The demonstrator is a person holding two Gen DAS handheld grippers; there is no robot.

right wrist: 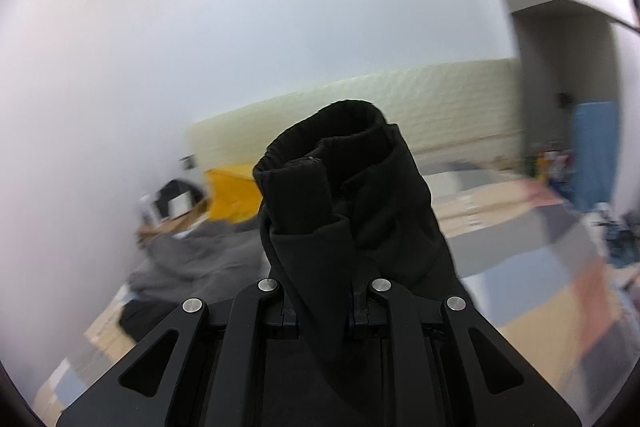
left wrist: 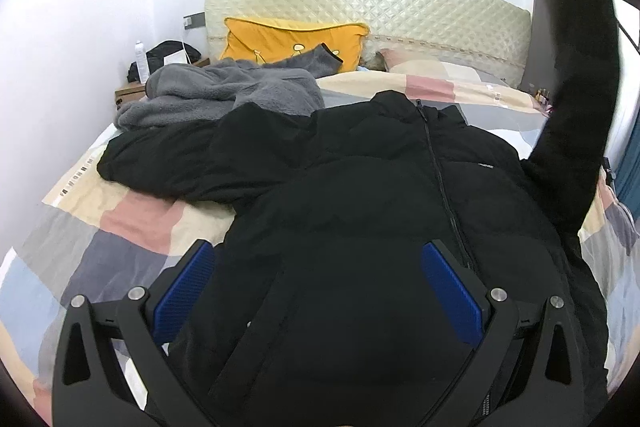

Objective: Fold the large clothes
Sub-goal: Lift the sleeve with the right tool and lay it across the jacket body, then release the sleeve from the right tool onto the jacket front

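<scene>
A black puffer jacket [left wrist: 360,187] lies front up, zipped, on the bed, collar toward the headboard. My left gripper [left wrist: 316,267] hovers open over its lower front, blue pads [left wrist: 452,295] apart, holding nothing. The jacket's right sleeve [left wrist: 580,99] is lifted high at the right of the left wrist view. My right gripper [right wrist: 324,291] is shut on that sleeve near its cuff [right wrist: 340,163], which stands up in front of the camera. The left sleeve [left wrist: 160,163] lies spread out to the left on the bed.
A grey fleece garment [left wrist: 224,91] lies crumpled beyond the jacket. A yellow pillow [left wrist: 292,41] leans on the quilted cream headboard [left wrist: 380,7]. The bed has a patchwork cover [left wrist: 120,227]. A bedside table with a bottle [left wrist: 141,61] stands at far left.
</scene>
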